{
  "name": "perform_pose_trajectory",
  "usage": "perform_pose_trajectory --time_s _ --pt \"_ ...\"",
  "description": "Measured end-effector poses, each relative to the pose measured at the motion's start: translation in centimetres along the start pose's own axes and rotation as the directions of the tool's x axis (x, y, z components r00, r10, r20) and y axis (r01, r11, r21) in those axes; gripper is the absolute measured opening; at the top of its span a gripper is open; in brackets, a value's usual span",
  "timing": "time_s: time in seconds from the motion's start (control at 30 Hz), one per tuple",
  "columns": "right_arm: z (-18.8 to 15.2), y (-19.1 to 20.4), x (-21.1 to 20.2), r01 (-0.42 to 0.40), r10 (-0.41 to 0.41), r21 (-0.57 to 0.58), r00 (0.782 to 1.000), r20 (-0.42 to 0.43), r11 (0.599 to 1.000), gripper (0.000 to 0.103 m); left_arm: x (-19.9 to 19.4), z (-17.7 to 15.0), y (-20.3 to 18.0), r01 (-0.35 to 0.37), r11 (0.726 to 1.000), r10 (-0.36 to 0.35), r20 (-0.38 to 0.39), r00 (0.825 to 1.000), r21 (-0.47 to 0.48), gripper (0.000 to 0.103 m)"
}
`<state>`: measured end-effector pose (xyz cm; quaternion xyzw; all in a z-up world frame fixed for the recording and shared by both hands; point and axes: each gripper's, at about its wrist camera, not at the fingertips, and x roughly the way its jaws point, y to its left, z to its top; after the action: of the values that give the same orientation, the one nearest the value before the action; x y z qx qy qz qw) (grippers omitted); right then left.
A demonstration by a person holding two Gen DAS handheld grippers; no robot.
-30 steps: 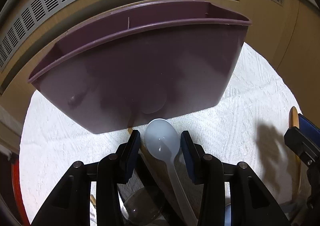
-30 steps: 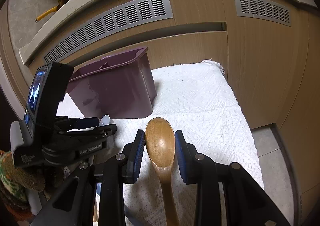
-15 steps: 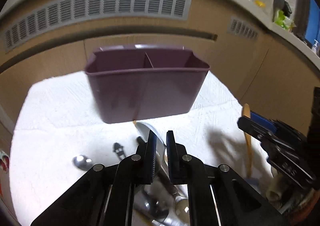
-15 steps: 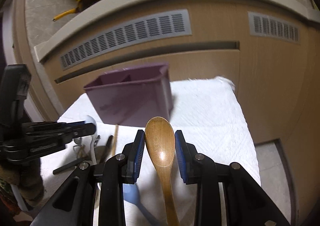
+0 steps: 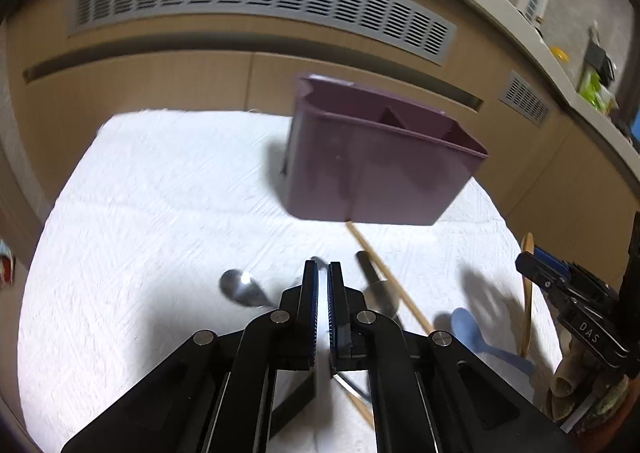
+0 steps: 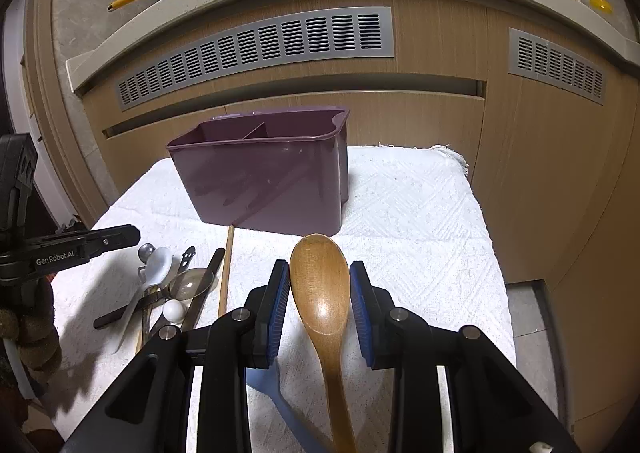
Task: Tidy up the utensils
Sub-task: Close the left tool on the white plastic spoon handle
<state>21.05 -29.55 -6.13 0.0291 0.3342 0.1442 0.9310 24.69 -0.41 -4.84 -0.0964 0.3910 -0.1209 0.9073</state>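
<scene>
One purple bin (image 6: 264,181), two compartments. Right tongs (image 6: 320,285) grip one wooden spoon (image 6: 320,293); left tongs (image 5: 323,285) shut, empty. White cloth (image 6: 420,221) covers the surface, cabinets (image 6: 540,173) behind.

Two fisheye wrist views angle down across a white cloth (image 5: 152,189) toward wooden cabinets. Both share the purple caddy (image 6: 272,181) near the cloth's far edge; each glimpses the other gripper.

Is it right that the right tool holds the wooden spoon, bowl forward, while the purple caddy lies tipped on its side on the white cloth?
Not quite. The purple caddy stands upright on the white cloth, as the right wrist view shows. The right tool does hold the wooden spoon, bowl forward.
</scene>
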Motion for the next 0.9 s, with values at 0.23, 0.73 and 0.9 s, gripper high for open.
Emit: perform_pose_trajectory --time_s 0.23,0.73,0.9 --pt "-0.1 0.3 0.9 -0.019 0.019 -0.006 0.999 -0.028 1.0 0.028 1.2 -0.2 2.4 0.044 0.996 -0.052 -0.113 0.992 -0.072 0.007" --pt "-1.9 1.1 2.4 -0.029 0.027 -0.032 0.996 -0.088 0.999 0.028 2.0 -1.7 -1.9 -0.091 0.977 0.101 -0.039 0.994 0.193 0.036" --pt "-2.1 0.9 2.6 -0.037 0.035 -0.025 0.995 -0.095 0.999 0.028 3.1 -1.6 -1.4 -0.081 0.976 0.103 -0.101 0.99 0.204 0.04"
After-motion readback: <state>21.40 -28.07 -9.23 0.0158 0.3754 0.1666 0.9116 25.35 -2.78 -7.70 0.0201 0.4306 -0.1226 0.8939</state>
